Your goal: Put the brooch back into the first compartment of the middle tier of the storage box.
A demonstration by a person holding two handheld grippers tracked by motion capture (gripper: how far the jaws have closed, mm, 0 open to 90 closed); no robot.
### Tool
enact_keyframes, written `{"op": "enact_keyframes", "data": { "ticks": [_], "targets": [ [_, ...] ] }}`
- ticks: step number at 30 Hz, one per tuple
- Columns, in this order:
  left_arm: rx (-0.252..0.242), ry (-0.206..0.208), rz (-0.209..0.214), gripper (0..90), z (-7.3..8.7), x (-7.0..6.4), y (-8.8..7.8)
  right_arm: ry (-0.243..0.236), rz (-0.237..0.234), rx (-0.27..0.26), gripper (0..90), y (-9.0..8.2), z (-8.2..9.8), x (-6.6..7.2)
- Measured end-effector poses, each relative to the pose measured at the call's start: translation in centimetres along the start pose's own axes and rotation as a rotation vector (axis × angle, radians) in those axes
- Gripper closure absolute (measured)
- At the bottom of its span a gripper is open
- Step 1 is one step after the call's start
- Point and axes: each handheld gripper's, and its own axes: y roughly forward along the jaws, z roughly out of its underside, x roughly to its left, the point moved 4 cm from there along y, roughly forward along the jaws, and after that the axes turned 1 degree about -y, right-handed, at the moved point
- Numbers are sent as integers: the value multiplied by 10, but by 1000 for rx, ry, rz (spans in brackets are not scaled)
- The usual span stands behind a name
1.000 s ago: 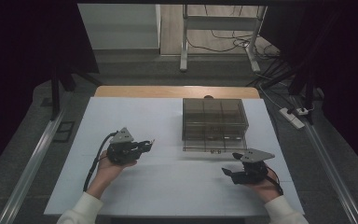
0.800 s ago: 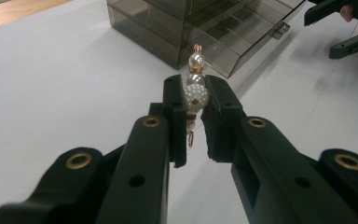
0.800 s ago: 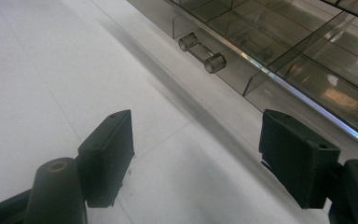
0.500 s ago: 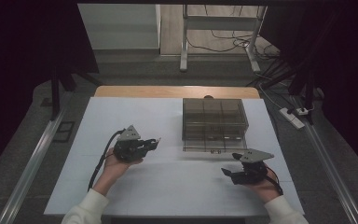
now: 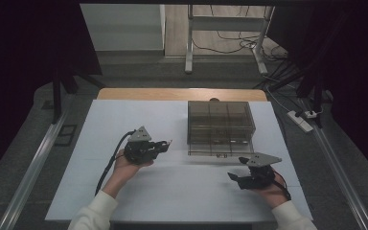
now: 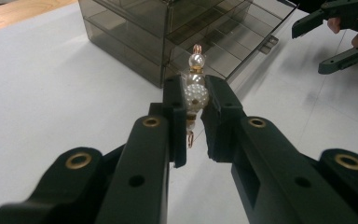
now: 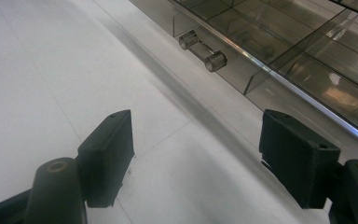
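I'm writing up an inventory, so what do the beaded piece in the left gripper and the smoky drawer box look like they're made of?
Beaded earring: glossy pearl-like beads, likely glass or plastic, one pebbled, on gold-toned wire with metallic shine. Drawer box: see-through smoke-tinted plastic, probably acrylic; its inner dividers show through and the walls reflect light.

Curtained lab: white table (image 5: 100,191), cables (image 5: 230,40)
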Motion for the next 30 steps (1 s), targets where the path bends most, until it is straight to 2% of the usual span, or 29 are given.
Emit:
{"op": "enact_keyframes", "data": {
  "ticks": [30],
  "targets": [
    [10, 22, 29, 789, -16, -9, 25, 0, 0, 1, 259, 0, 0, 0]
  ]
}}
